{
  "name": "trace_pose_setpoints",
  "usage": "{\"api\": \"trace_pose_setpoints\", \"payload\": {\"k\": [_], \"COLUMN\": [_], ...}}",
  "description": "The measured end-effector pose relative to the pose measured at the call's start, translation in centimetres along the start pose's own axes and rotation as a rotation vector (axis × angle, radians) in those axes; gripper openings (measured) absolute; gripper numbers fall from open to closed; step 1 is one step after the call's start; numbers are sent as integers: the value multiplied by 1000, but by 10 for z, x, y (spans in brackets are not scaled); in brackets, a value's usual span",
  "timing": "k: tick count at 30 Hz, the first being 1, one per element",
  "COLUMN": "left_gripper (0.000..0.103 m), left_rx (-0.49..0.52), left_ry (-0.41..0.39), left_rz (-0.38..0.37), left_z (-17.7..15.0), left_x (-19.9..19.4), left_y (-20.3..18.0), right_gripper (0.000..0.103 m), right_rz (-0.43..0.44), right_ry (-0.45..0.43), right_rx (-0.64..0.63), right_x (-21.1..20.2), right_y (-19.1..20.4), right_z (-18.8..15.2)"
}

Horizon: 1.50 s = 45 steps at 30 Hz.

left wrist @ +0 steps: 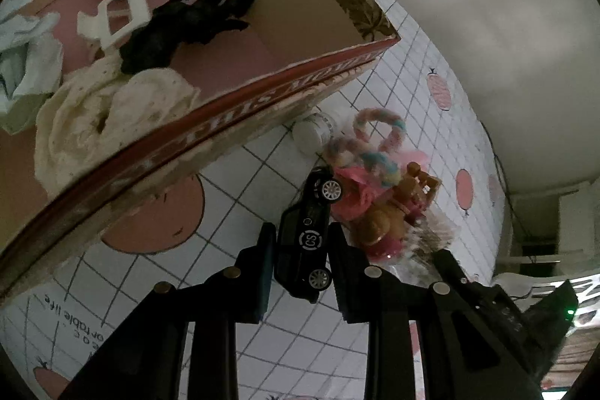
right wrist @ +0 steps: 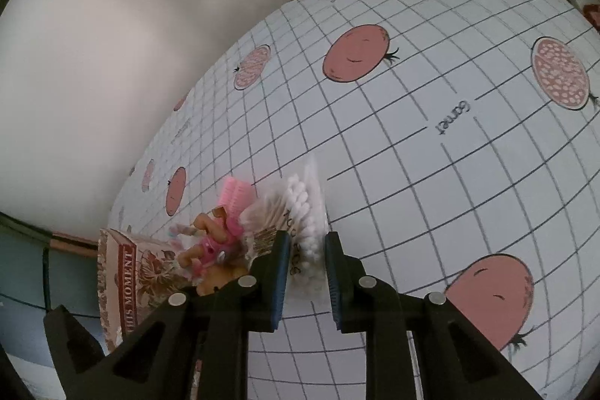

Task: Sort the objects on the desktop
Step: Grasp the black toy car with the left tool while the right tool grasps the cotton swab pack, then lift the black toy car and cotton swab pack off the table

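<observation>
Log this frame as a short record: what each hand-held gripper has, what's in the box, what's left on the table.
left hand-held gripper: shut on black toy car
right hand-held gripper: shut on bag of cotton swabs
box: cloths, black glove, white clip, balls, sunflower toy
table: doll, pink comb, rope toy, white jar

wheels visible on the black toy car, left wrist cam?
2. One wheel is at the far end of the black toy car, the other wheel at the near end, between the gripper fingers. The opposite side's wheels are hidden.

Open tablecloth [right wrist: 431,156] right of toy heap [right wrist: 221,242]
</observation>
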State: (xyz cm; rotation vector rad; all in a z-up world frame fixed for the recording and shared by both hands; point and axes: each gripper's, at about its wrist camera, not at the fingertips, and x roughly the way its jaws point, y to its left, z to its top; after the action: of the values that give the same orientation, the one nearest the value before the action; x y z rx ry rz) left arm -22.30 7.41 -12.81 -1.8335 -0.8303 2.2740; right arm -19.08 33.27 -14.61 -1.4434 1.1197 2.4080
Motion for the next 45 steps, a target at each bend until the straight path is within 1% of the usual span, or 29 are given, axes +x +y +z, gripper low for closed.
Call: {"api": "trace_pose_setpoints", "payload": {"k": [2, 3, 4, 6, 7, 9, 10, 12, 14, 17, 19, 20, 21, 22, 23, 25, 26, 27, 31, 32, 35, 39, 42, 45], "left_gripper": [29, 29, 29, 29, 29, 29, 29, 29, 29, 29, 29, 29, 29, 29, 29, 29, 29, 29, 29, 29, 29, 29, 29, 29], "left_rx": [-18, -28, -37, -38, -38, -43, -45, -46, -51, -65, -64, -64, -66, -67, -68, -75, -78, -83, -88, -91, -98, -95, -98, -98], "left_ry": [17, 26, 33, 36, 36, 41, 43, 44, 54, 76, 82, 82, 79, 77, 74, 72, 71, 70, 69, 73, 76, 78, 83, 87], "left_rz": [-24, -37, -47, -47, -46, -49, -51, -54, -61, -70, -69, -72, -74, -76, -78, -83, -84, -84, -83, -84, -90, -89, -90, -92], "left_z": [5, -2, -2, 4, 3, 0, 6, 6, 9, 10, 15, 15, 17, 16, 17, 17, 16, 21, 21, 21, 22, 22, 19, 16], "left_x": [-3, -5, -6, -8, -8, -10, -7, -7, -4, 0, -6, -9, -3, -1, 4, 3, 0, 9, 9, 11, 17, 23, 16, 10], "left_y": [8, 12, 14, 22, 33, 34, 35, 36, 39, 41, 47, 49, 44, 42, 37, 39, 41, 34, 37, 36, 31, 25, 31, 36], "right_gripper": [20, 20, 20, 20, 20, 19, 19, 19, 23, 23, 23, 28, 35, 55, 66, 66, 66, 66, 68, 70, 71, 75, 78, 79], "right_rz": [-22, -31, -38, -44, -57, -79, -79, -79, -89, -114, -127, -141, -161, -168, -163, -151, -159, -176, -217, -222, -251, -274, -324, -395], "right_ry": [-14, -18, -15, 3, 19, 20, 29, 30, 31, 32, 29, 22, 8, -5, -11, -1, 5, 14, 36, 42, 58, 46, 36, 30], "right_rx": [2, 6, 12, 24, 30, 44, 47, 52, 47, 44, 23, 8, -11, -23, -32, -60, -79, -112, -184, -194, -201, -217, -269, -331], "right_x": [-6, -9, -10, -10, -9, -10, -9, -10, -10, -12, -14, -15, -17, -17, -16, -10, -7, -2, 11, 14, 23, 25, 29, 36], "right_y": [-2, -4, -6, -11, -14, -18, -20, -21, -21, -20, -17, -14, -11, -8, -5, 3, 7, 12, 26, 27, 28, 32, 40, 50], "right_z": [0, 1, 1, 1, 1, 0, 0, 1, 1, 3, 5, 5, 6, 7, 7, 7, 6, 4, -1, -2, -5, -9, -15, -21]}}
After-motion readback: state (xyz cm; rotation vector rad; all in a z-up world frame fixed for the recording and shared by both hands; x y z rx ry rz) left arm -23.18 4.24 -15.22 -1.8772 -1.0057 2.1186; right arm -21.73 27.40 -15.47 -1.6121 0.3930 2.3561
